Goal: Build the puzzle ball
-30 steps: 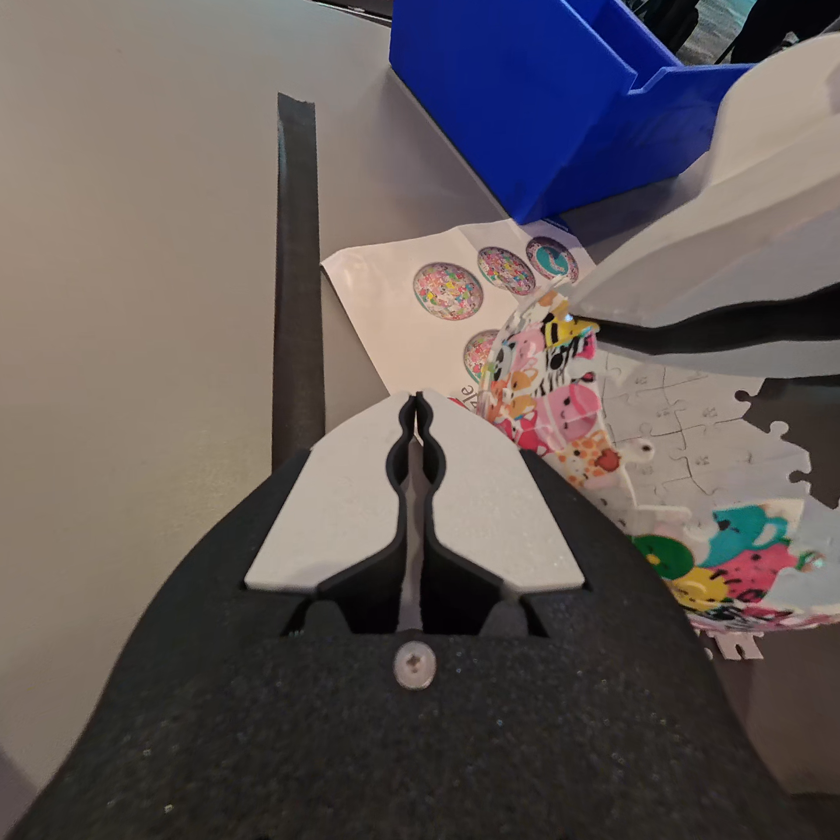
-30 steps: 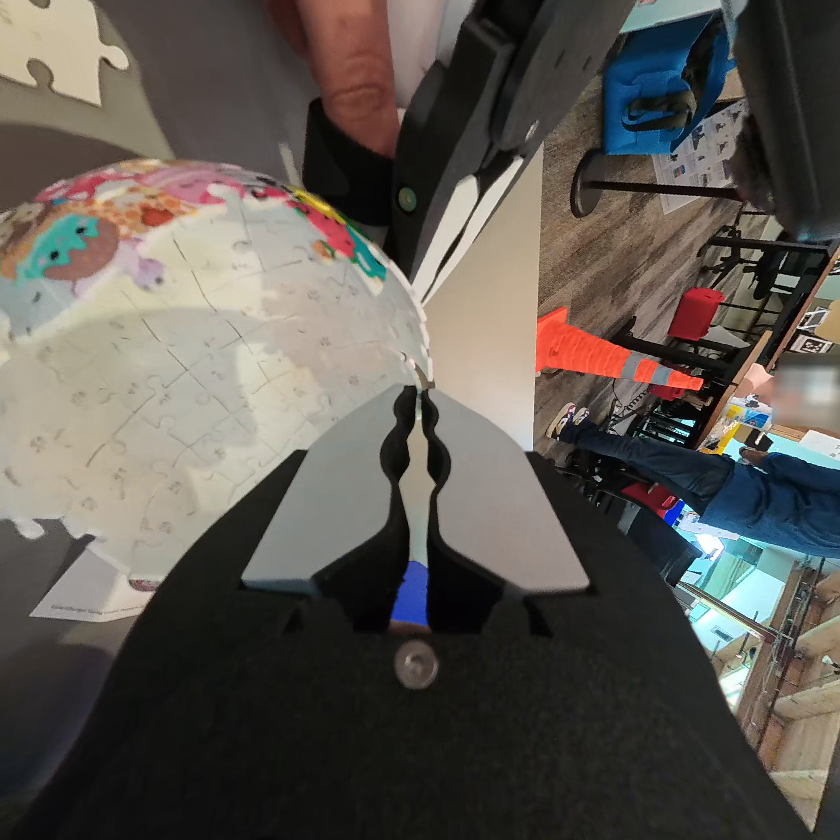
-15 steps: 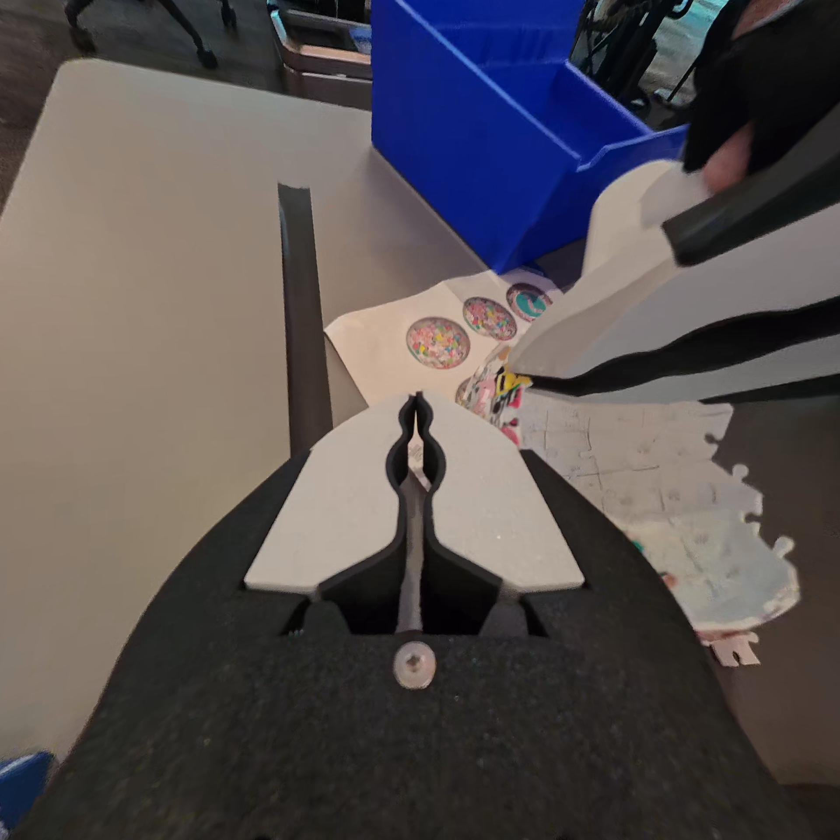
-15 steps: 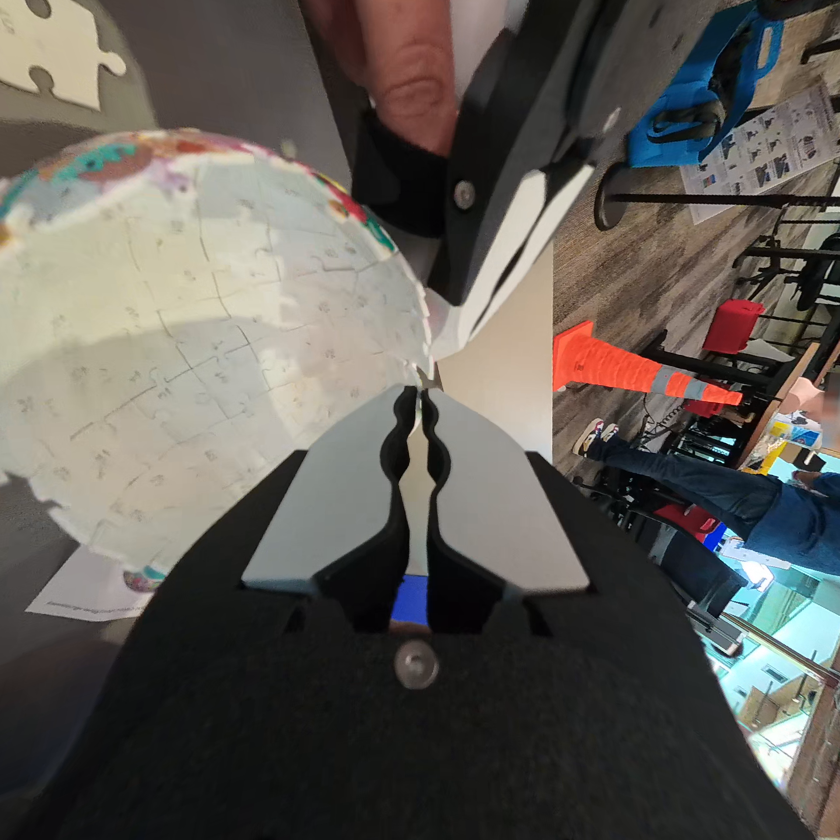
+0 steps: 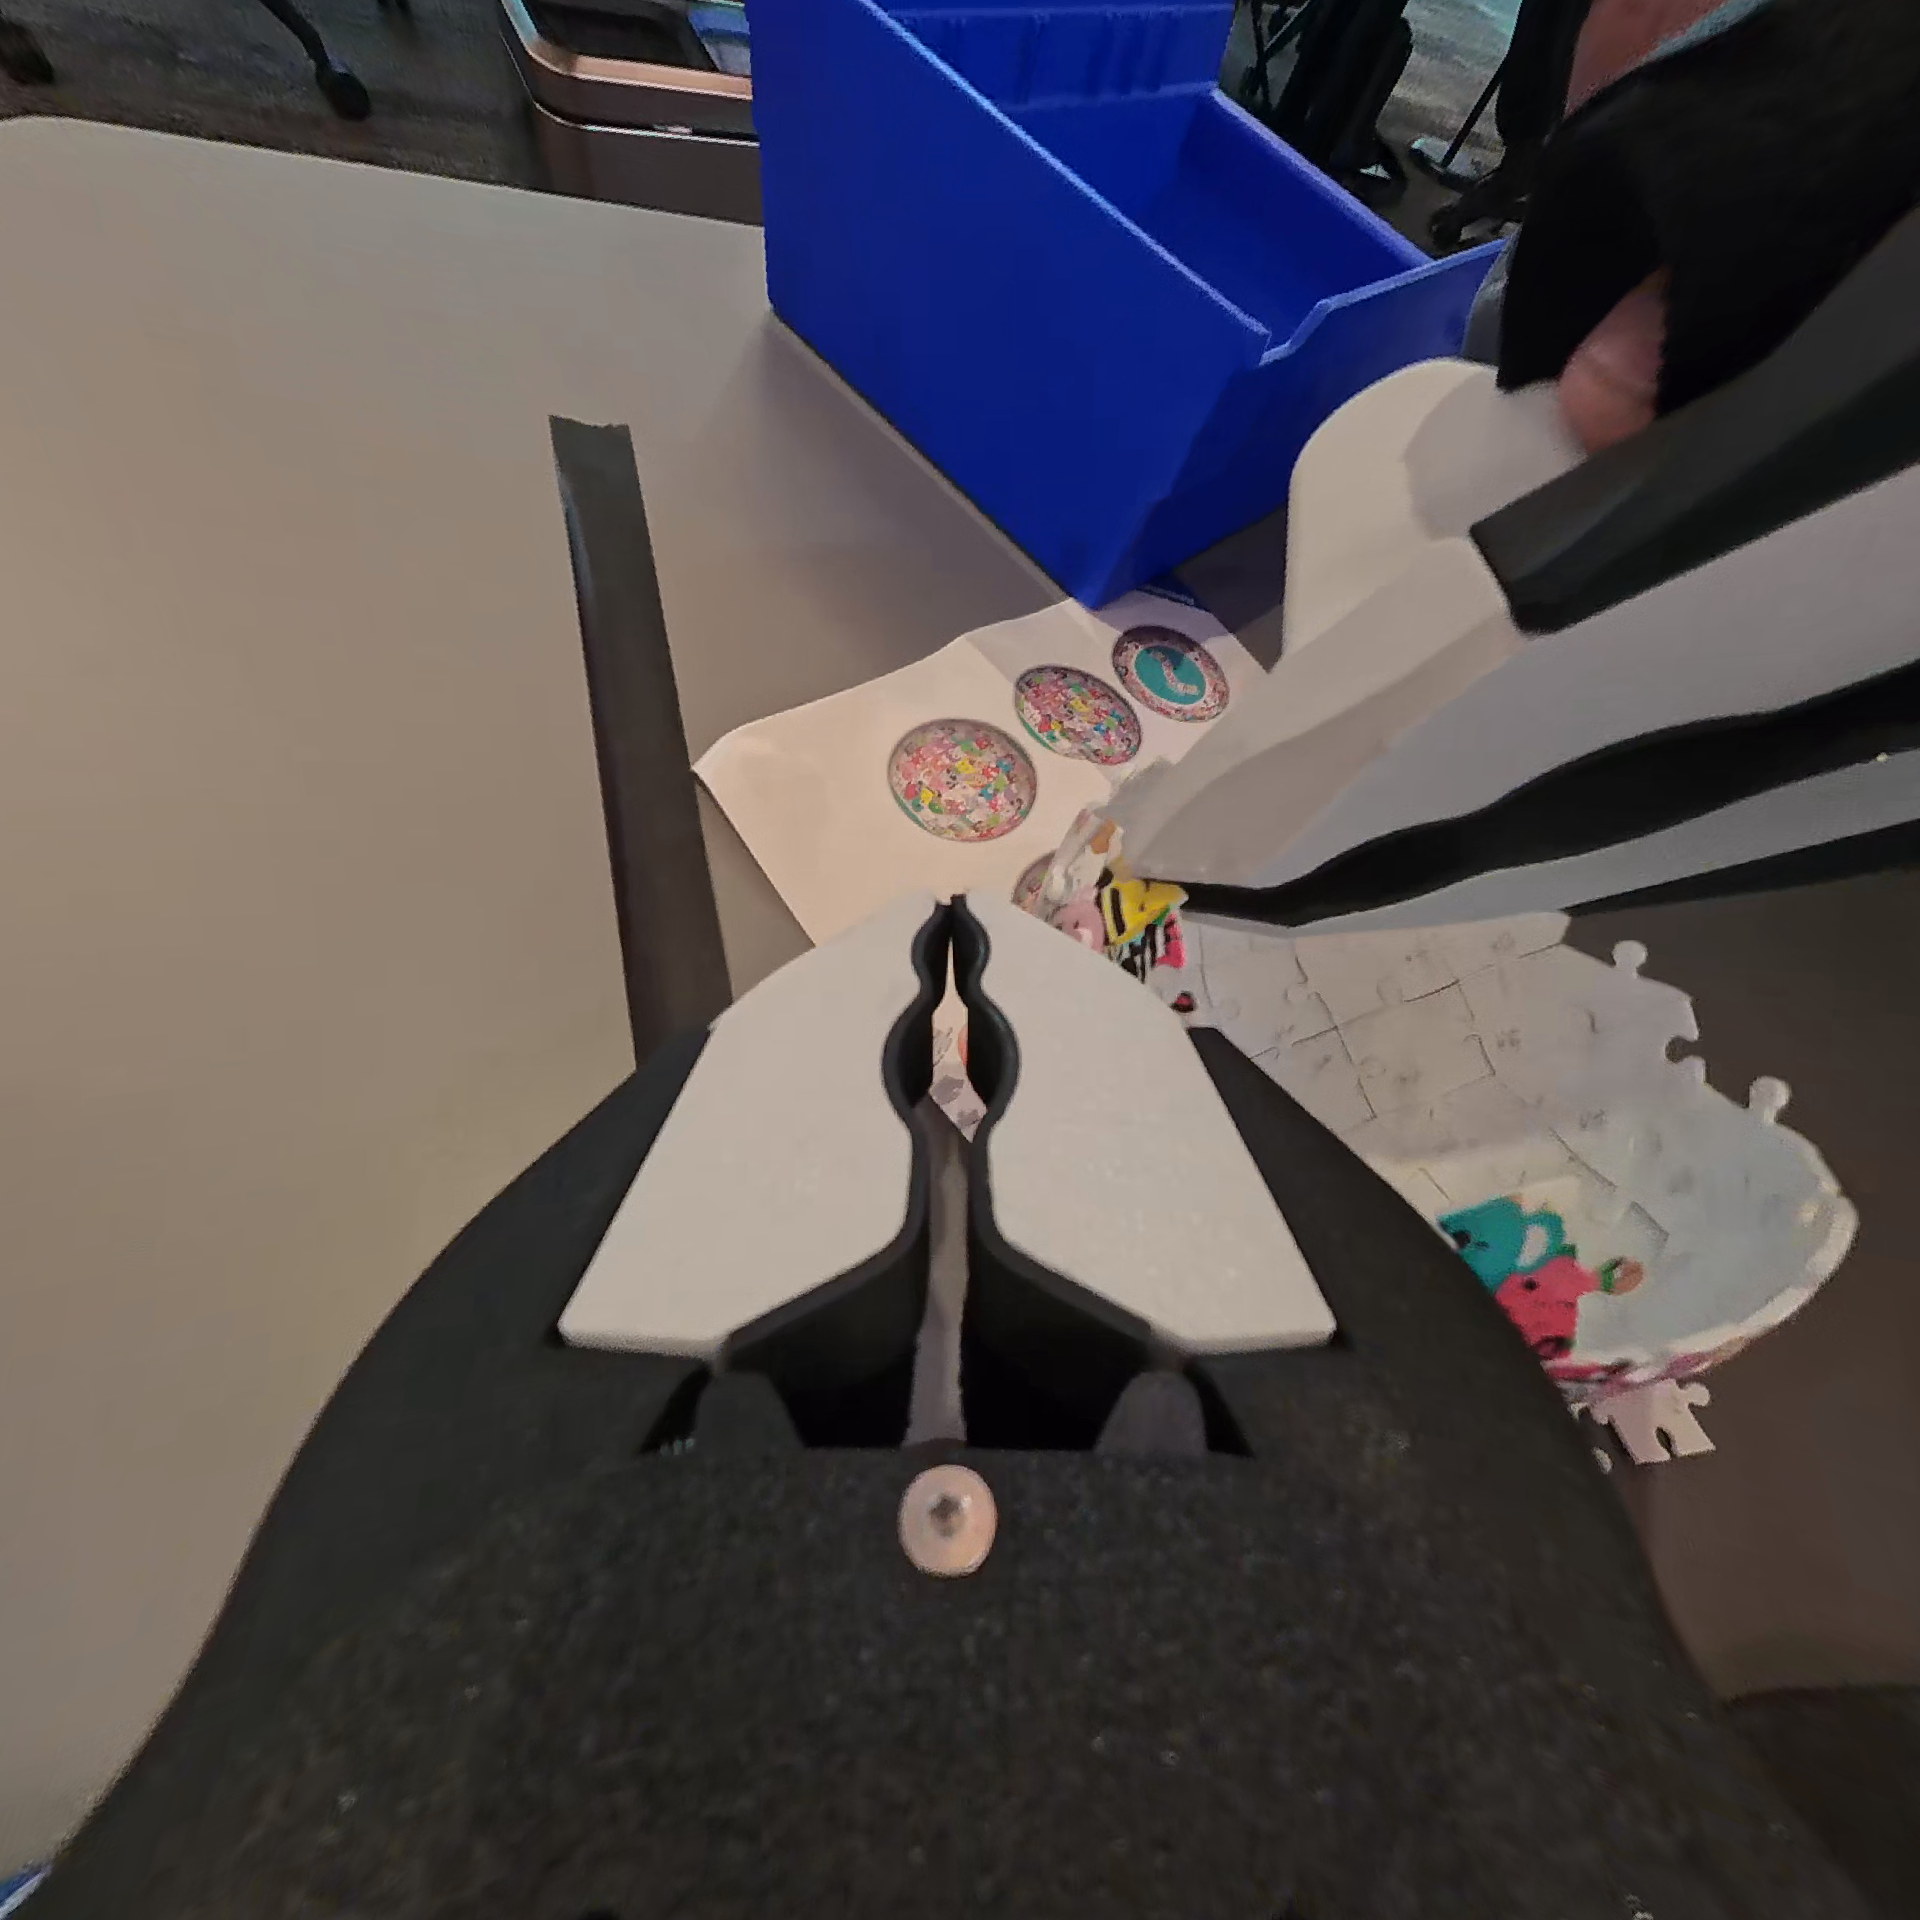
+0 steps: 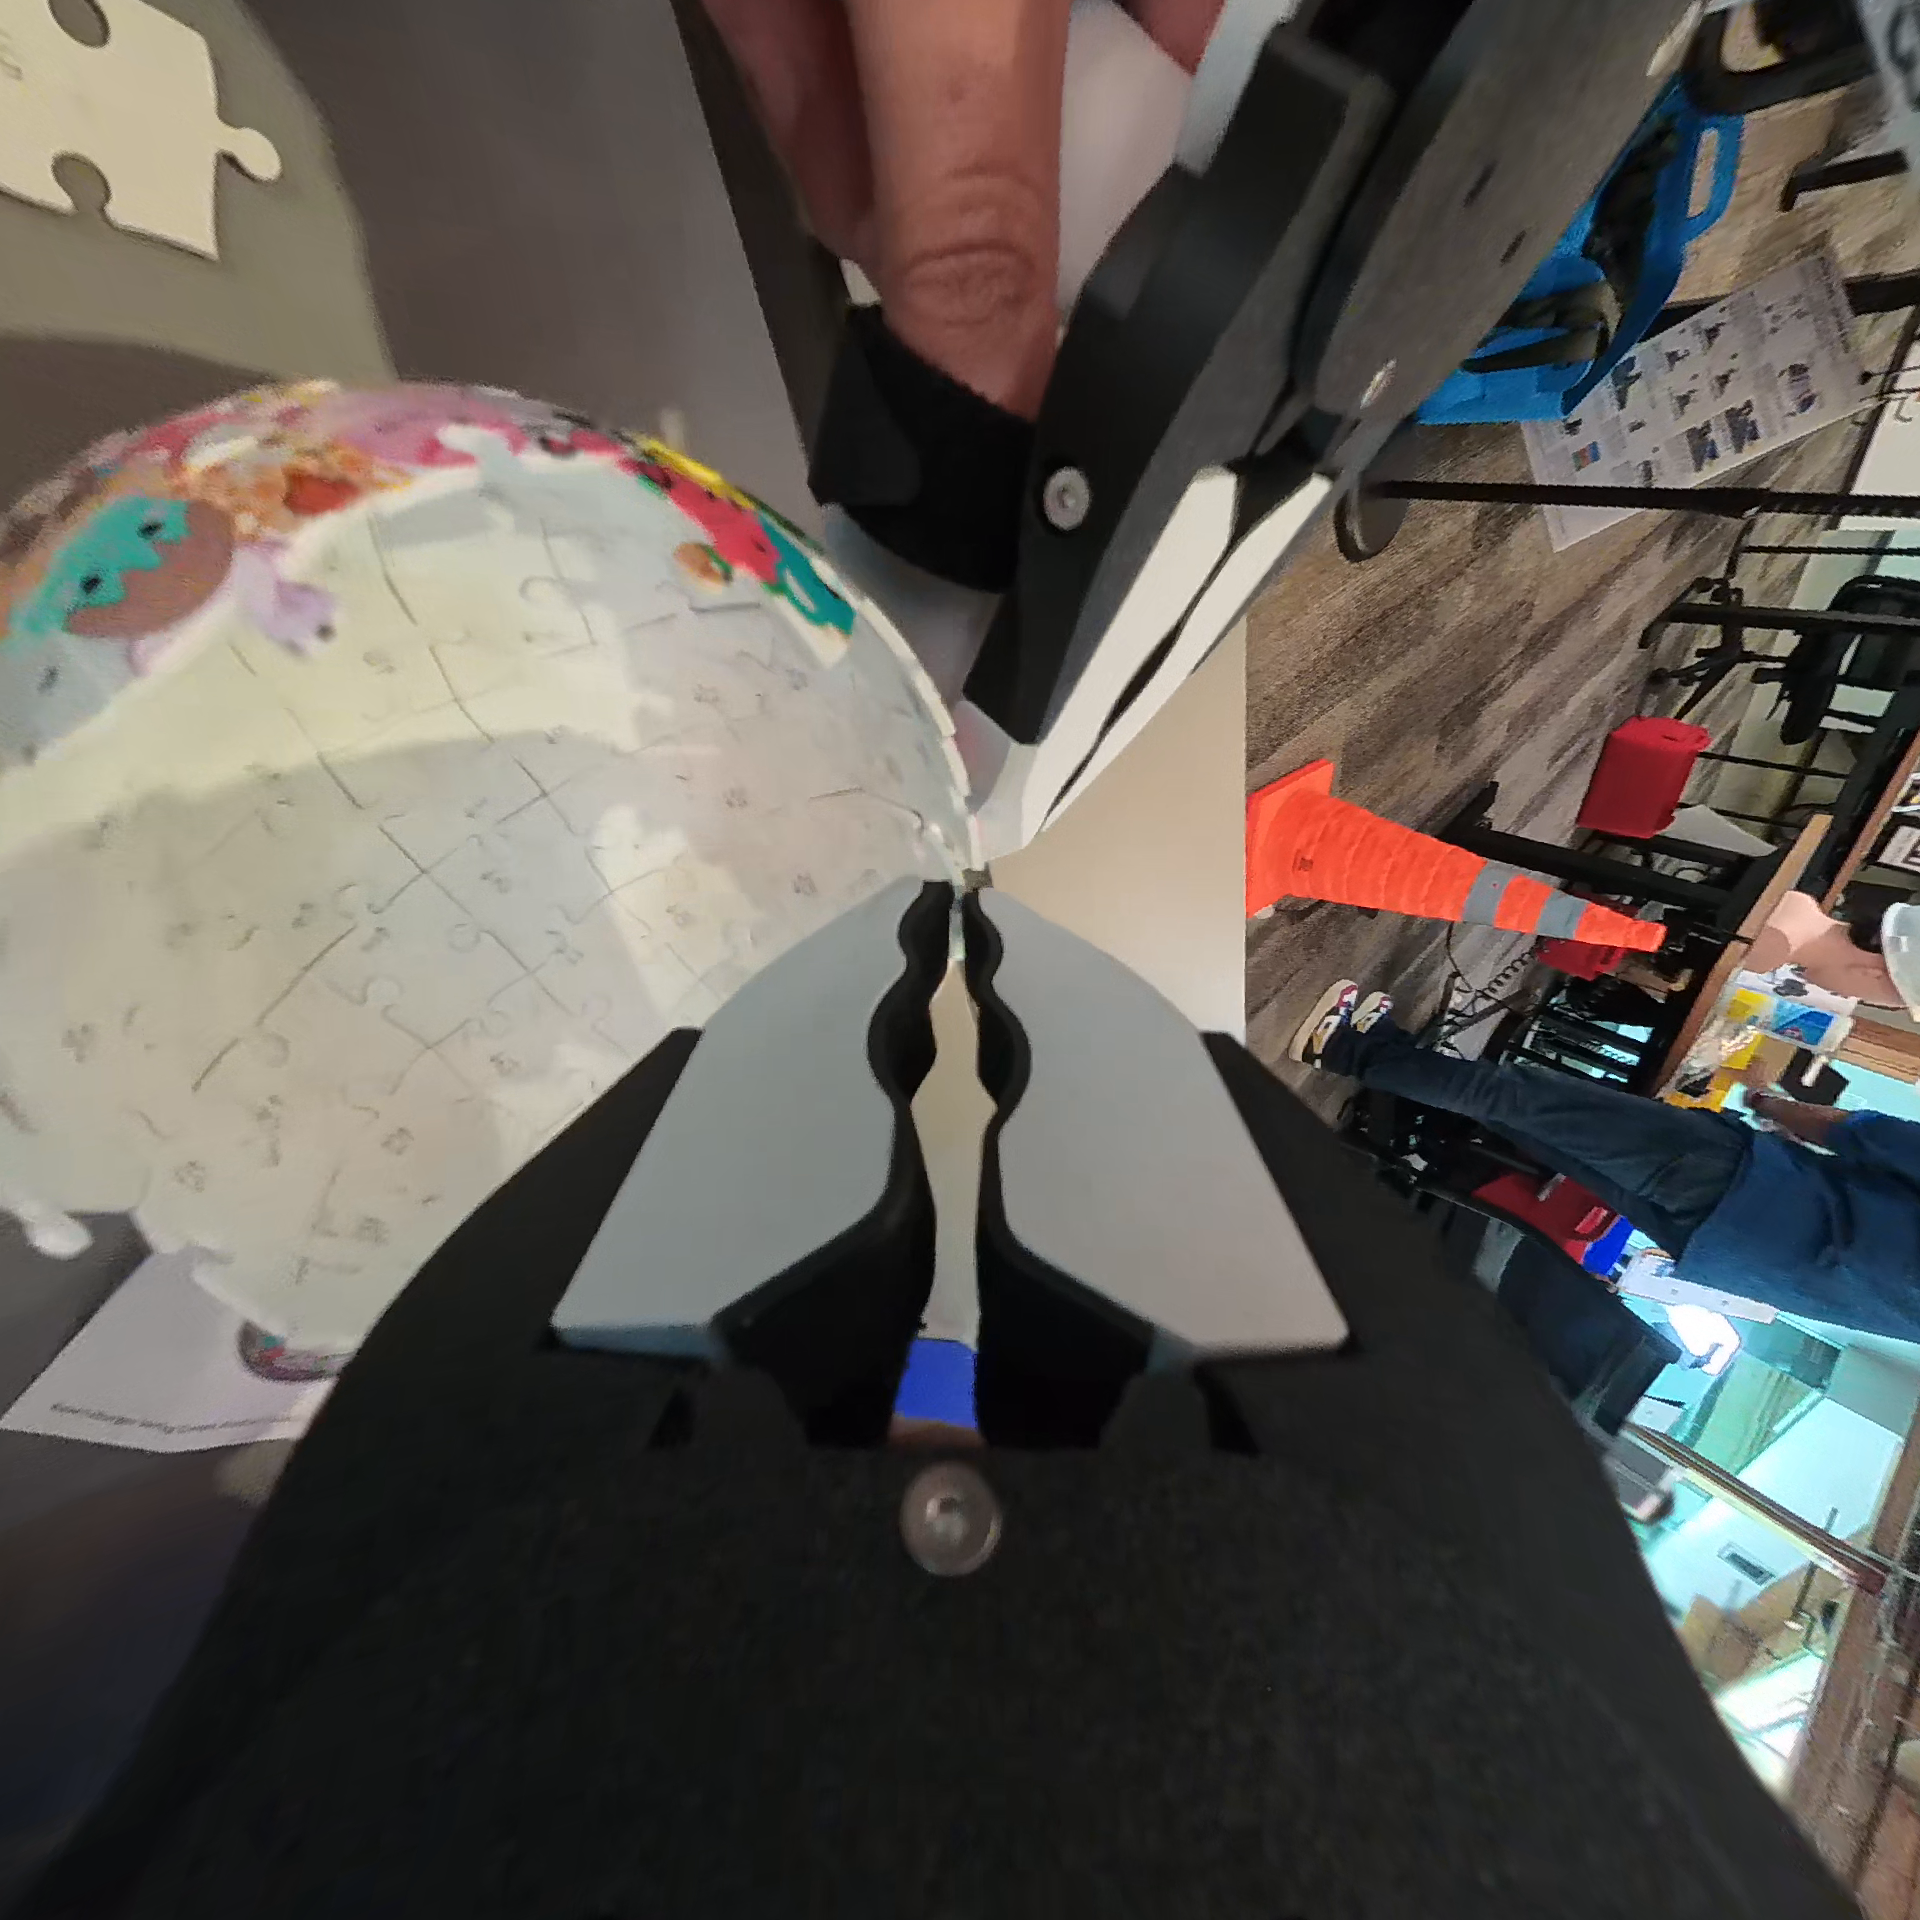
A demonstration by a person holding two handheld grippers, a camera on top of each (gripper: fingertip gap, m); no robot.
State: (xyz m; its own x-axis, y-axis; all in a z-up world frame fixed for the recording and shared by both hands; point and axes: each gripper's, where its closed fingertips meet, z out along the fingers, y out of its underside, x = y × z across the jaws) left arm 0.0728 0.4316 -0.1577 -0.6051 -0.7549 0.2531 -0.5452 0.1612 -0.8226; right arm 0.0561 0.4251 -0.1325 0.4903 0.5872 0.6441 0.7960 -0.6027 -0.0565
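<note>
puzzle ball [image 5: 1455, 1049] half built, both claws at its rim.

left claw [image 5: 953, 906] is closed tip to tip; whether it pinches the shell edge under it i cannot tell. right claw [image 6: 961, 902] is closed on the rim of the puzzle ball, with a thin sliver of the edge showing between its tips. the ball is an open bowl of joined pieces, pale inside and coloured outside, resting over a printed sheet [image 5: 883, 790] on the grey surface [image 5: 260, 727]. blue bin [image 5: 997, 270] stands beyond the sheet. strip of black tape [image 5: 623, 727] runs along the surface to the left. loose flat puzzle piece [image 6: 114, 114] lies apart on the surface. orange cone [image 6: 1403, 862] on the floor behind.
</note>
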